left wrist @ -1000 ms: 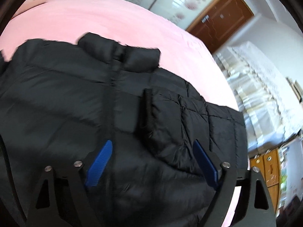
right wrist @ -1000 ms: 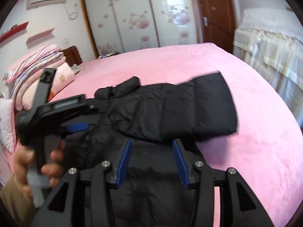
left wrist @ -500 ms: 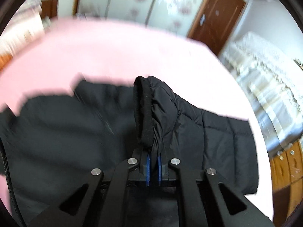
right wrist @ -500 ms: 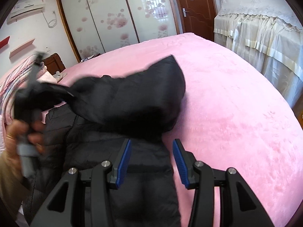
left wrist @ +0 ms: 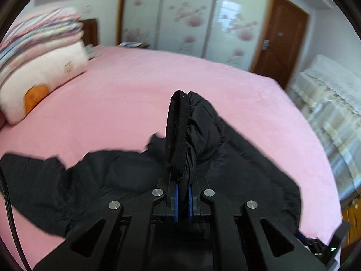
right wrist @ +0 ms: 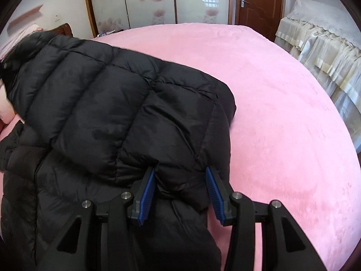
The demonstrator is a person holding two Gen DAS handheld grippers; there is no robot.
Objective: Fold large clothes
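Two risks: your left tool [left wrist: 182, 199], pinching the sleeve cuff [left wrist: 178, 133], may lose it; the spread right tool [right wrist: 179, 194] steadies nothing of the jacket [right wrist: 94, 103]

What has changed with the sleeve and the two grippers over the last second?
The left gripper, open a second ago, closed on the sleeve cuff and lifted it, drawing the sleeve up and across the black jacket. The right gripper stayed open, low over the jacket near the sleeve's fold. The jacket body still lies on the pink bed.
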